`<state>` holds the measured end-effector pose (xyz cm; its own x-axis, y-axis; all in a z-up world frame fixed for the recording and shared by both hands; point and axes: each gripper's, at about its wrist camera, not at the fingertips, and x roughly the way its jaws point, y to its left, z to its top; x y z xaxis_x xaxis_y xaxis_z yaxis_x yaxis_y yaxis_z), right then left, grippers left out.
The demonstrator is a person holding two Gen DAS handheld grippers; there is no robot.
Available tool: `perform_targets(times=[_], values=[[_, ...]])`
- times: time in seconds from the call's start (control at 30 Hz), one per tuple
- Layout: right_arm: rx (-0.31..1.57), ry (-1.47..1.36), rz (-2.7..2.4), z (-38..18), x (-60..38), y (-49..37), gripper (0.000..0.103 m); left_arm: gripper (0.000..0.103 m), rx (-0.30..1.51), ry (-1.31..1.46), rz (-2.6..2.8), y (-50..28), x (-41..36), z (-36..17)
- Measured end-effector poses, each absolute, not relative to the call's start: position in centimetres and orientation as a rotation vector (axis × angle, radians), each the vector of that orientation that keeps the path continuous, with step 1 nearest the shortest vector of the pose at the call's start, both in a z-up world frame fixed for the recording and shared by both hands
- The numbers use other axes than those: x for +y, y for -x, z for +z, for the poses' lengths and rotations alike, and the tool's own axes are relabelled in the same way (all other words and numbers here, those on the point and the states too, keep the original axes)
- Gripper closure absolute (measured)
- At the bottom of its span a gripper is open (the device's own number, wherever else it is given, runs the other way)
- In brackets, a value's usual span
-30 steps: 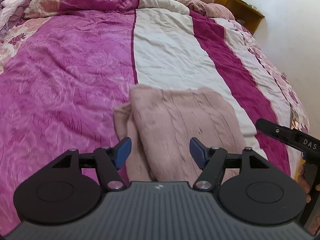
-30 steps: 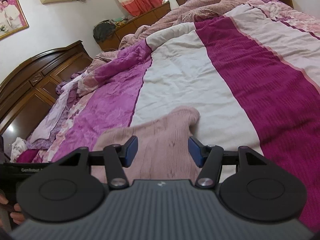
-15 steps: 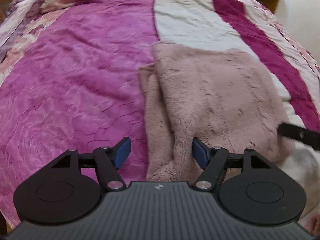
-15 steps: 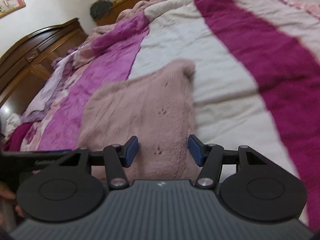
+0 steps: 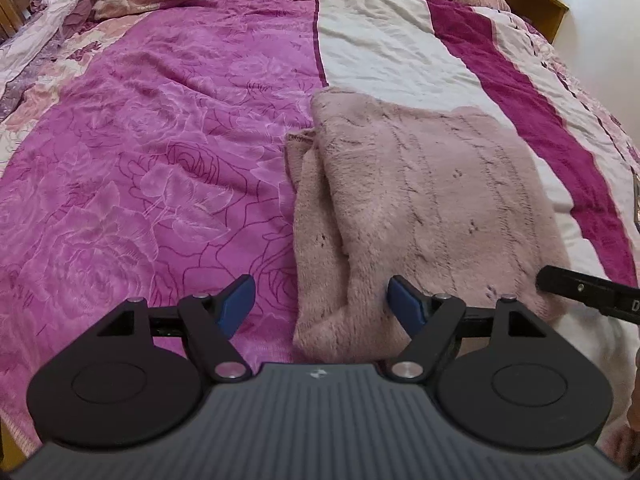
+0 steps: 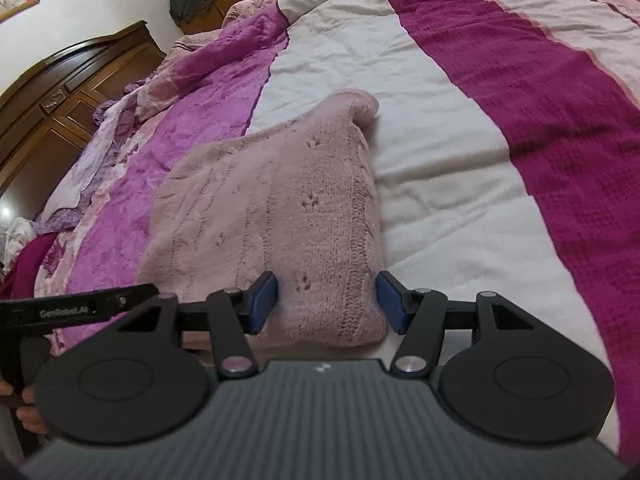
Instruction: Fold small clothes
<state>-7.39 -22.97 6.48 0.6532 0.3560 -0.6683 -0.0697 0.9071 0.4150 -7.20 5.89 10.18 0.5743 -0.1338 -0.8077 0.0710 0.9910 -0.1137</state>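
I see the fuzzy pink knitted sweater (image 5: 432,200) folded into a rough rectangle, lying flat on the quilt (image 5: 160,160) — magenta, white and plum stripes. My left gripper (image 5: 322,304) has just been opening, its near edge between loose jaws; my right gripper (image 6: 326,300) straddles the corner, gripping nothing. A dark wooden headboard (image 6: 60,92) stands behind.

The bed (image 5: 160,160) is viewed steeply downward from close above by both wrist cameras. The folded pink garment (image 5: 432,208) is shared, seen from its near-left corner in one view and its near-right corner (image 6: 280,208) in the other.
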Motion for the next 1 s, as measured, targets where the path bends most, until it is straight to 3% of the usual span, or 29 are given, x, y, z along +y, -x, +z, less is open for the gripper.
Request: perform_targets(times=[0.07, 0.13, 0.17, 0.63, 1.0], values=[[0.831, -0.371, 0.258, 7.1, -23.1, 7.8, 0.043, 0.023, 0.942, 0.08, -0.132, 8.2, 5.7, 11.0], [0.834, -0.356, 0.262, 7.6, -23.1, 8.3, 0.03, 0.023, 0.942, 0.093, -0.144, 9.1, 5.5, 11.5], [0.837, -0.343, 0.26, 7.7, -23.1, 8.5, 0.029, 0.023, 0.946, 0.098, -0.144, 9.5, 5.3, 11.6], [0.897, -0.116, 0.199, 4.9, -19.7, 10.0, 0.024, 0.018, 1.115, 0.005, -0.047, 10.4, 1.5, 6.7], [0.901, -0.129, 0.204, 4.5, -19.8, 9.6, 0.023, 0.015, 1.106, -0.029, -0.037, 10.5, 0.7, 6.1]])
